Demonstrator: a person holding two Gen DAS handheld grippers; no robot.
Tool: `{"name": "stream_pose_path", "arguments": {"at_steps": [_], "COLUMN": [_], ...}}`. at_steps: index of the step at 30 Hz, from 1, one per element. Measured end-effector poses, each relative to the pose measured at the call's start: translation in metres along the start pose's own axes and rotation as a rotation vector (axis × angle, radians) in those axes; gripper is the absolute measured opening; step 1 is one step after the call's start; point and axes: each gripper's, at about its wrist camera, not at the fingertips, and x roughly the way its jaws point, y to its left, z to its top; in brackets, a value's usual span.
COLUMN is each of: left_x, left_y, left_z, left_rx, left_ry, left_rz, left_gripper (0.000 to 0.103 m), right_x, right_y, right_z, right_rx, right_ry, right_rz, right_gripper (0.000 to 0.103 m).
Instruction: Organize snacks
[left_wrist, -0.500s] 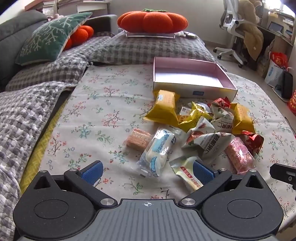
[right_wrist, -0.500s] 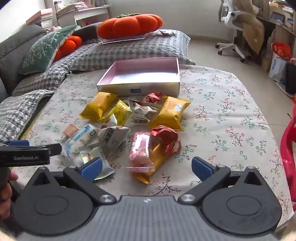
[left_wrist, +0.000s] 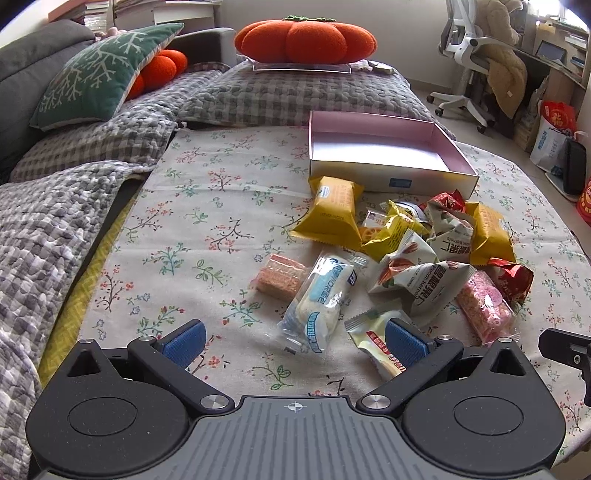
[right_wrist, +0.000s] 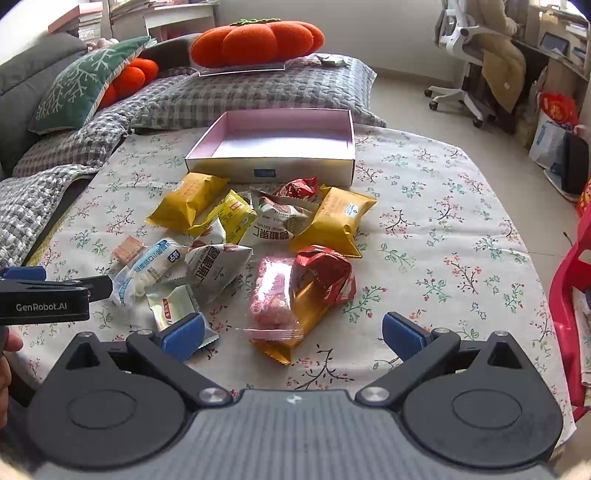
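Observation:
A pile of wrapped snacks lies on the floral tablecloth (left_wrist: 207, 221) in front of an empty pink-lined box (left_wrist: 384, 155) (right_wrist: 280, 147). Among them are yellow packs (left_wrist: 332, 214) (right_wrist: 336, 218), a white and blue pack (left_wrist: 321, 302) (right_wrist: 147, 269), a pink pack (right_wrist: 271, 291) (left_wrist: 484, 306), a red pack (right_wrist: 325, 273) and a small clear-wrapped wafer (left_wrist: 280, 277). My left gripper (left_wrist: 293, 341) hovers open over the near end of the white and blue pack. My right gripper (right_wrist: 293, 332) stands open above the pink pack's near end. Neither holds anything.
A sofa with grey checked covers, a green cushion (left_wrist: 103, 77) and an orange pumpkin cushion (left_wrist: 306, 37) borders the table at the left and back. An office chair (right_wrist: 476, 59) and bags stand at the far right; a red stool (right_wrist: 572, 295) is close on the right.

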Motion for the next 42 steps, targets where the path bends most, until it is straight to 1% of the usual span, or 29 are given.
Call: {"name": "stream_pose_path", "arguments": {"at_steps": [11,17,19,23,24,26,28,29,32,37,42], "left_x": [0.002,0.008,0.01,0.021,0.023,0.027,0.033,0.036,0.045,0.059,0.073], "left_y": [0.003,0.001,0.002,0.003,0.003,0.003,0.002,0.002,-0.003,-0.003,-0.005], "left_z": [0.001,0.008,0.013,0.028,0.031,0.035,0.04,0.042,0.046,0.042,0.046], "left_rx": [0.001,0.007,-0.002,-0.001,0.003,0.002,-0.005,-0.004,0.019,0.036,0.076], "left_ry": [0.003,0.048,0.048,0.062,0.066,0.044,0.062,0.072,0.1,0.15,0.157], "left_rz": [-0.005,-0.003,-0.001,-0.008,-0.006,-0.016,-0.036,-0.041,-0.037,-0.025,0.009], "left_gripper": [0.103,0.103,0.103,0.103,0.103,0.103,0.103,0.103,0.103,0.103,0.101], "right_x": [0.0,0.002,0.005,0.016,0.017,0.021,0.023,0.024,0.029,0.038,0.052], "right_y": [0.005,0.005,0.005,-0.003,-0.005,-0.012,-0.018,-0.02,-0.025,-0.037,-0.043], "right_z": [0.002,0.006,0.01,0.021,0.024,0.032,0.04,0.044,0.052,0.058,0.06], "right_rx": [-0.029,-0.026,-0.02,0.035,0.052,0.092,0.125,0.138,0.161,0.203,0.22], "right_ry": [-0.005,-0.005,0.004,0.047,0.049,0.057,0.059,0.058,0.066,0.082,0.124], "right_rz": [-0.024,-0.016,-0.018,0.032,0.048,0.081,0.107,0.115,0.136,0.142,0.145], "right_gripper": [0.103,0.103,0.103,0.103,0.103,0.102,0.102,0.101,0.093,0.081,0.076]}}
